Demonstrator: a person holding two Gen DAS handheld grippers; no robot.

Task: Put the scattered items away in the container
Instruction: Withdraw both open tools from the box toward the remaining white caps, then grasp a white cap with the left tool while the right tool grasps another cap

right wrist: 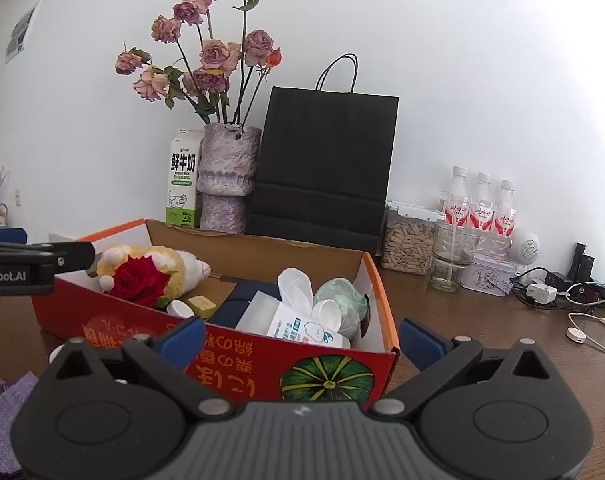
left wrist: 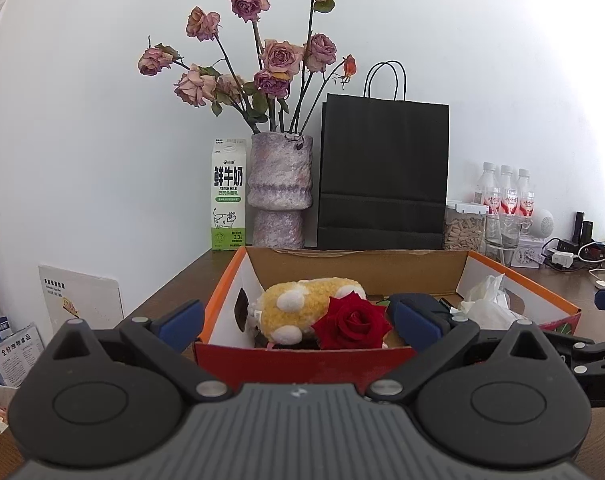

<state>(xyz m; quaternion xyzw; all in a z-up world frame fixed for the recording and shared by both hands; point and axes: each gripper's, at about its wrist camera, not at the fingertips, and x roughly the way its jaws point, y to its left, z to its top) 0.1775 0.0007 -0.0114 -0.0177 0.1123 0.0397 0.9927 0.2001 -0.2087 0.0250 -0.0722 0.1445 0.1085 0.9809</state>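
Facing the box (right wrist: 238, 360) head-on, both grippers hang just short of its near wall, jaws apart and holding nothing. The red rose (left wrist: 352, 322) and plush toy (left wrist: 302, 308) lie inside, dead ahead of the left gripper (left wrist: 298, 320), while the right gripper (right wrist: 302, 338) fronts the tissue pack (right wrist: 302, 328) (nothing loose shows on the counter (right wrist: 482, 312)).

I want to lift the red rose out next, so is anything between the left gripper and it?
Only the box's red front wall. The left gripper is open and empty, level with that wall, and the red rose lies just behind it against the yellow plush toy. Nothing covers the rose from above.
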